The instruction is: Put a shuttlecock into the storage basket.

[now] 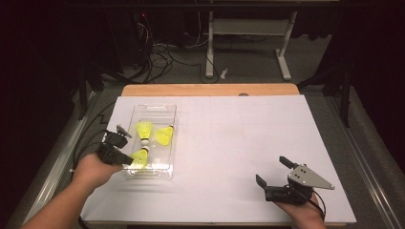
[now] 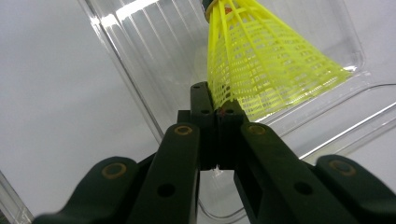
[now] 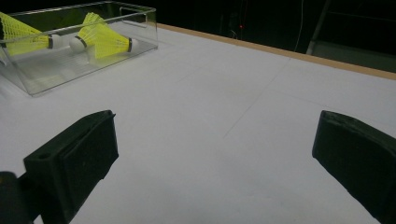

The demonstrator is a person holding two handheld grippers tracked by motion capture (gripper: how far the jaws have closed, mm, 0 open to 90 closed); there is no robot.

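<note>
Our left gripper (image 1: 125, 158) is pinched tight on the skirt edge of a yellow shuttlecock (image 1: 139, 159) at the near end of the clear tray (image 1: 155, 108). We should lift or set it gently, since the thin mesh bends, and steer clear of the two other shuttlecocks (image 1: 154, 132). Our right gripper (image 1: 274, 174) rests wide apart on the desk (image 1: 248, 138), holding nothing.
</note>
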